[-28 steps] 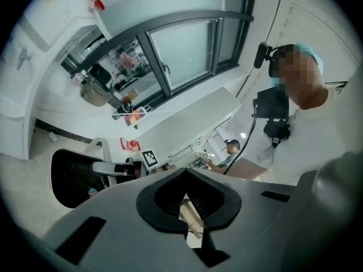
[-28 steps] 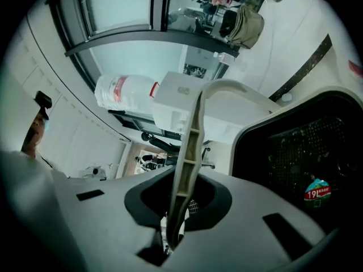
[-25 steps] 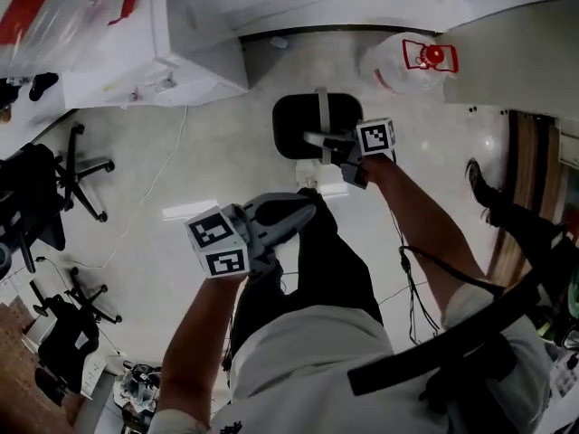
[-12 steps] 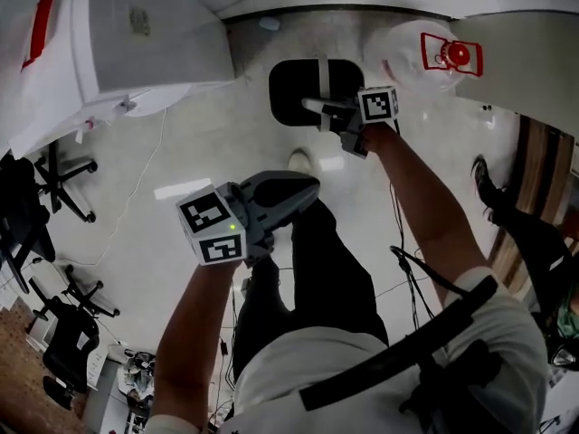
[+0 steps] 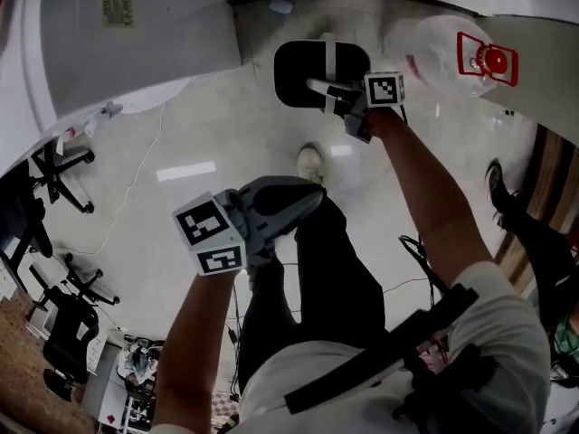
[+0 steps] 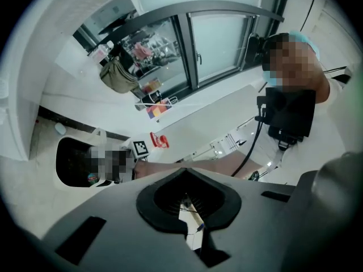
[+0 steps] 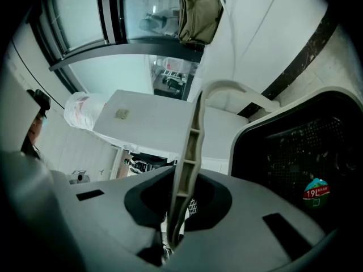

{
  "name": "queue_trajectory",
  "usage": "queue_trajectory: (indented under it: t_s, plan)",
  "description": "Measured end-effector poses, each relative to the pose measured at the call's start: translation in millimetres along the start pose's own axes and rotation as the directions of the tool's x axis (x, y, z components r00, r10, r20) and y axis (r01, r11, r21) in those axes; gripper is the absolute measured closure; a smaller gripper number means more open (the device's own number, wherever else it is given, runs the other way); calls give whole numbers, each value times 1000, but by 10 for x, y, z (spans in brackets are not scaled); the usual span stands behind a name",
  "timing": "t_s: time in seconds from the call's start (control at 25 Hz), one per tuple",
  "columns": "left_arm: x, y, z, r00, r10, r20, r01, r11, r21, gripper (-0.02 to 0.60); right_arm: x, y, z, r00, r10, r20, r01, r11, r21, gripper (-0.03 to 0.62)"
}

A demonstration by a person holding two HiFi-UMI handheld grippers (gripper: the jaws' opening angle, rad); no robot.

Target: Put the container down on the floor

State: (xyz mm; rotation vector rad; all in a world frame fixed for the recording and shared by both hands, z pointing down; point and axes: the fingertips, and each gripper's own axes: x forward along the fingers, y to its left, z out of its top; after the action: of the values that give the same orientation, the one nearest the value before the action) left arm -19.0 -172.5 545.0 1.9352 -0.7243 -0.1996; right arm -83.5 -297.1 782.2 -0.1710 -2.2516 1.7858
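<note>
White plastic walls and a black mesh lining mark the container (image 5: 298,72) (image 7: 295,146), which is hanging by its pale arched handle (image 5: 330,60) (image 7: 190,152) from the right gripper (image 5: 318,87) (image 7: 176,220). That gripper's jaws are clamping tight on the handle, out beyond the person's pale shoe (image 5: 310,163). From overhead it is hard to tell whether the base is touching the glossy pale floor (image 5: 208,134). The right gripper view is cutting off the container's far rim, and the round sticker (image 7: 316,192) inside is too small to read. The left gripper (image 5: 308,197) (image 6: 187,208) is hovering over the dark trouser leg (image 5: 339,269), its jaws pressing together on nothing.
</note>
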Motion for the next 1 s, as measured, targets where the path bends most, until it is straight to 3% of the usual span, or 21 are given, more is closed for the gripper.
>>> queue_trajectory:
  t_s: [0.12,0.48,0.72,1.0]
  plan:
    - [86,48,-46,1000,-5,14,6,1000,-14,572,29,-87,-38,1000,22,-9,-22,1000,9,568]
    - [102,179,-187,1000,-5,22,7,998,-55,572,71,-456,-166,1000,-13,-21,13,1000,12,568]
    - [67,305,-205,999,2,42,1,997,-73,572,111,-471,-199,1000,27,-3,-27,999,29,568]
    - [160,318,-229,999,-9,44,13,997,-81,572,41,-557,-285,1000,15,7,-16,999,44,568]
